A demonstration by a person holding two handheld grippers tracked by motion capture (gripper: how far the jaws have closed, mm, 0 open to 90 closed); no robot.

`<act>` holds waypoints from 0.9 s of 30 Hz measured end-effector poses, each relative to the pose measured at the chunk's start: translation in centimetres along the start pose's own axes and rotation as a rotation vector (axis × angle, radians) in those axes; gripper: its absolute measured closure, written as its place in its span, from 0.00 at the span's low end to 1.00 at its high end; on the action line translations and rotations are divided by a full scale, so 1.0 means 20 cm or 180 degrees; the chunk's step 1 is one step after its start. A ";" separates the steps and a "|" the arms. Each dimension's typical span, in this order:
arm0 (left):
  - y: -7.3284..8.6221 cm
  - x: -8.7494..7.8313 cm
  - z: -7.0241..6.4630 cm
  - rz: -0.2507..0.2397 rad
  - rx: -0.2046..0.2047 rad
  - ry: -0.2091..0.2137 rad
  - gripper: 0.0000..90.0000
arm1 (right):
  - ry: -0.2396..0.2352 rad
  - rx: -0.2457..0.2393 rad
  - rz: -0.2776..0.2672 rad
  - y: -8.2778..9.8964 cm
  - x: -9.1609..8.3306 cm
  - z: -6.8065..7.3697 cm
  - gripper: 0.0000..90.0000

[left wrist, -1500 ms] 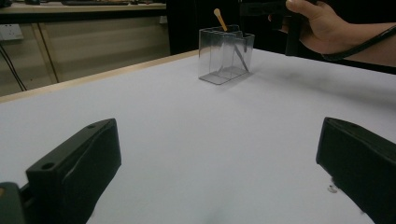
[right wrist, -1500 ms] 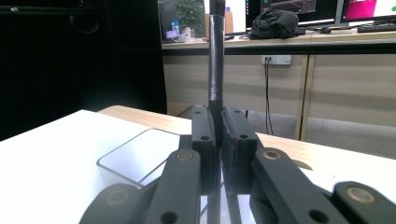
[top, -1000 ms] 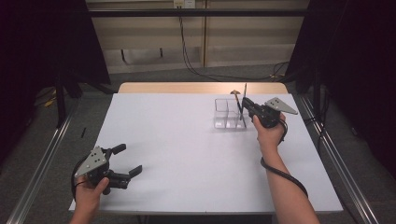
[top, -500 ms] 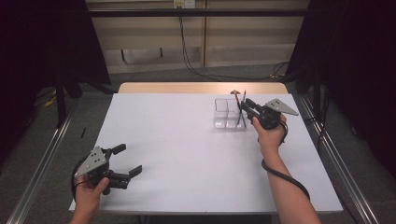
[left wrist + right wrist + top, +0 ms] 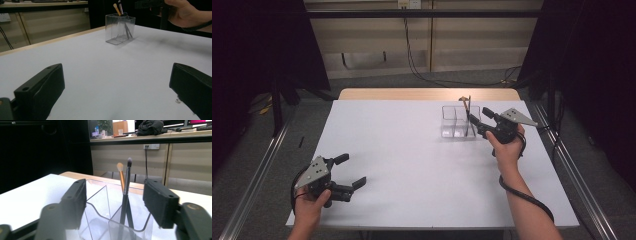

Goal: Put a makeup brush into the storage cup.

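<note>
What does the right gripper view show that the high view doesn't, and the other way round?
Right gripper view: a close look at the heads of the dark brush and the tan-tipped brush. The right gripper has just been opening its jaws, and the dark brush's handle is seen between them, untouched.
High view: the whole white table and the left gripper, open, near its front left corner.
Shared: the clear organizer with both brushes standing in it.

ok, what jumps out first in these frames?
The clear organizer at the table's far right, two makeup brushes standing in one compartment. The right gripper sits right at it; its jaws have just been opening, either side of the black brush without pressing it. The left gripper waits open at the near left corner.
</note>
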State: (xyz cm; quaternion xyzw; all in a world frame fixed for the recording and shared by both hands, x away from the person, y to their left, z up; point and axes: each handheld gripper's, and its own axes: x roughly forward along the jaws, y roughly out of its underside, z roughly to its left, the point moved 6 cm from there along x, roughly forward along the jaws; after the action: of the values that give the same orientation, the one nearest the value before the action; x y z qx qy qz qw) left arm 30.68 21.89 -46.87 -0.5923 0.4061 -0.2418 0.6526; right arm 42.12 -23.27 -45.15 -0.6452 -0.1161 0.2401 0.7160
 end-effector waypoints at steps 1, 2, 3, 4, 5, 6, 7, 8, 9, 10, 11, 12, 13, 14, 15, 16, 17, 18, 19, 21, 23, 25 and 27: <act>0.00 0.00 0.00 0.0001 -0.0002 0.0002 0.00 | -0.0027 0.0001 0.0004 0.00 0.00 0.01 0.33; 0.00 0.00 0.00 0.0000 -0.0001 0.0003 0.00 | -0.0034 -0.0015 0.0010 0.00 0.00 0.01 0.31; 0.00 0.00 0.00 0.0001 -0.0004 0.0003 0.00 | -0.0050 -0.0016 0.0011 0.00 0.00 0.02 0.29; 0.00 0.00 0.00 0.0000 0.0000 -0.0002 0.00 | -0.0065 -0.0007 0.0006 0.00 0.00 0.02 0.27; 0.00 0.00 0.00 -0.0004 -0.0005 0.0004 0.00 | -0.0070 -0.0026 0.0009 0.00 0.00 0.03 0.25; 0.00 0.00 0.00 -0.0009 -0.0008 0.0005 0.00 | -0.0097 -0.0028 0.0015 0.01 0.00 0.04 0.24; 0.00 0.00 0.00 -0.0006 -0.0005 0.0002 0.00 | -0.0118 -0.0038 0.0018 0.01 0.00 0.05 0.22; 0.00 0.00 0.00 0.0000 -0.0001 0.0004 0.00 | -0.0134 -0.0049 0.0019 0.01 0.00 0.06 0.22; 0.00 0.00 -0.01 0.0004 -0.0007 0.0009 0.00 | -0.0142 -0.0064 0.0026 0.01 0.00 0.06 0.20; 0.00 0.00 0.00 0.0002 -0.0007 0.0005 0.00 | -0.0144 -0.0079 0.0037 0.01 0.00 0.07 0.18; 0.00 0.00 0.00 -0.0004 -0.0015 0.0007 0.00 | -0.0153 -0.0076 0.0041 0.01 -0.01 0.08 0.18; 0.00 0.00 -0.01 -0.0012 -0.0019 0.0007 0.00 | -0.0162 -0.0080 0.0054 0.01 -0.01 0.08 0.17; 0.00 0.00 -0.01 -0.0010 -0.0012 0.0018 0.00 | -0.0162 -0.0097 0.0072 0.01 -0.01 0.08 0.16; 0.00 0.00 -0.01 -0.0012 -0.0011 0.0022 0.00 | -0.0170 -0.0109 0.0080 0.01 -0.01 0.09 0.15; 0.00 0.00 -0.01 -0.0002 -0.0009 0.0023 0.00 | -0.0169 -0.0088 0.0080 0.01 -0.01 0.09 0.14; 0.00 0.00 -0.01 0.0003 -0.0006 0.0015 0.00 | -0.0180 -0.0079 0.0082 0.01 -0.02 0.09 0.13; 0.00 0.00 -0.01 0.0008 -0.0006 0.0015 0.00 | -0.0183 -0.0073 0.0089 0.01 -0.02 0.09 0.12; 0.00 0.00 -0.01 0.0008 -0.0005 0.0014 0.00 | -0.0182 -0.0083 0.0101 0.02 -0.03 0.09 0.11; 0.00 0.00 -0.01 0.0008 -0.0005 0.0015 0.00 | -0.0190 -0.0079 0.0108 0.02 -0.03 0.09 0.10; 0.00 0.00 -0.01 -0.0005 -0.0006 0.0021 0.00 | -0.0187 -0.0088 0.0123 0.03 -0.04 0.09 0.09; 0.00 0.00 -0.01 -0.0008 -0.0015 0.0023 0.00 | -0.0211 -0.0080 0.0150 0.04 -0.05 0.10 0.08; 0.00 0.00 -0.01 -0.0008 -0.0013 0.0020 0.00 | -0.0209 -0.0085 0.0155 0.04 -0.05 0.10 0.08; 0.00 0.00 -0.01 -0.0010 -0.0017 0.0024 0.00 | -0.0227 -0.0105 0.0155 0.04 -0.07 0.10 0.07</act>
State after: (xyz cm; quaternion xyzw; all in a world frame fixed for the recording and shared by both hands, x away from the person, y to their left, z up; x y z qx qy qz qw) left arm 30.57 21.71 -46.82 -0.5937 0.4083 -0.2439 0.6490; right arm 39.85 -22.07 -45.50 -0.6506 -0.1297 0.2784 0.6946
